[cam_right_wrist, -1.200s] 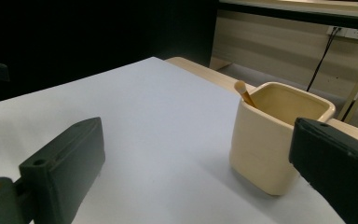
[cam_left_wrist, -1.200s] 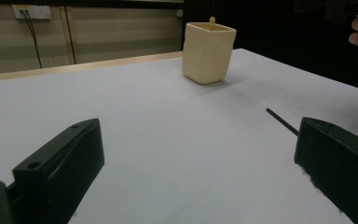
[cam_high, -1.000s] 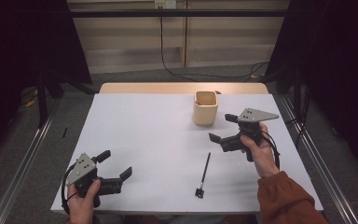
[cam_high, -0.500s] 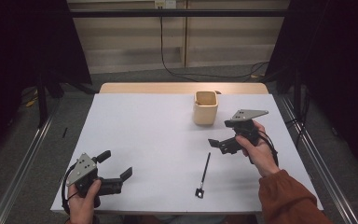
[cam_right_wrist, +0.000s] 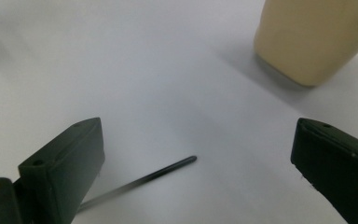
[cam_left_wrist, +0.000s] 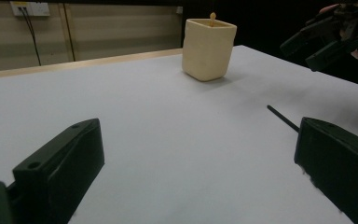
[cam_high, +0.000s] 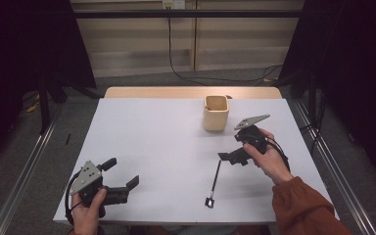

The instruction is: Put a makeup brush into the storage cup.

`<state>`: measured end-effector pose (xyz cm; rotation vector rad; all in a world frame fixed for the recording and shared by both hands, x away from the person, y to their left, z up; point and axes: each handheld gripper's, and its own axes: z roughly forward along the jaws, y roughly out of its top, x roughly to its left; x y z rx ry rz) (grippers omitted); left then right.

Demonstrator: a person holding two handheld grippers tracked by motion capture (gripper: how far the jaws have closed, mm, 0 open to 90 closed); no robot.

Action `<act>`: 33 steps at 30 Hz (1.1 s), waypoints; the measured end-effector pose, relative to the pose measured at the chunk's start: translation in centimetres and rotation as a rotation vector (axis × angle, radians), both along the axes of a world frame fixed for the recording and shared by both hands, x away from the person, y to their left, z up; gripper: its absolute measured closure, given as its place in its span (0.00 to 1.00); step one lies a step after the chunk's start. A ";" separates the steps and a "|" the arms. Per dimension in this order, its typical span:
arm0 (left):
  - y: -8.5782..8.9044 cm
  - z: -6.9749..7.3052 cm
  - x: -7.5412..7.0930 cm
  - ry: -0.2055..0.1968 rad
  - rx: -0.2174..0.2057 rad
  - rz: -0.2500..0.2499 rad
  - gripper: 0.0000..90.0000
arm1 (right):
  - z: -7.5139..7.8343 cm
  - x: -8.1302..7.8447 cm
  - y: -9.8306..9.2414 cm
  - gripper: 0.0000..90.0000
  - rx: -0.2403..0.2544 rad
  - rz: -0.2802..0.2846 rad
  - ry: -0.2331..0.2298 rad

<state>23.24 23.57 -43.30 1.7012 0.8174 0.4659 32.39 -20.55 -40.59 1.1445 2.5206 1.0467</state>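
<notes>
Rod [cam_high: 215, 179], thin and black, lies flat on the tabletop [cam_high: 156, 137], near side of the cup [cam_high: 216, 112]. Right gripper [cam_high: 231, 157] hangs just above the rod's far tip, jaws wide and empty, likely lined up to straddle it. Left gripper [cam_high: 122, 179] sits well left of the cup, also spread, holding nothing. Count: one rod, one cup, two grippers.
</notes>
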 end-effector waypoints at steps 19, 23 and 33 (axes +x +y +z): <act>-0.1 0.0 0.0 0.000 -0.001 -0.003 0.02 | -1.3 0.3 0.7 0.03 -0.148 0.044 0.228; -0.1 0.0 0.0 0.000 0.001 -0.010 0.02 | -1.7 0.4 1.0 0.04 -0.212 0.043 0.300; -0.1 0.0 0.0 0.001 -0.001 -0.010 0.02 | -2.0 0.5 1.9 0.04 -0.322 0.071 0.383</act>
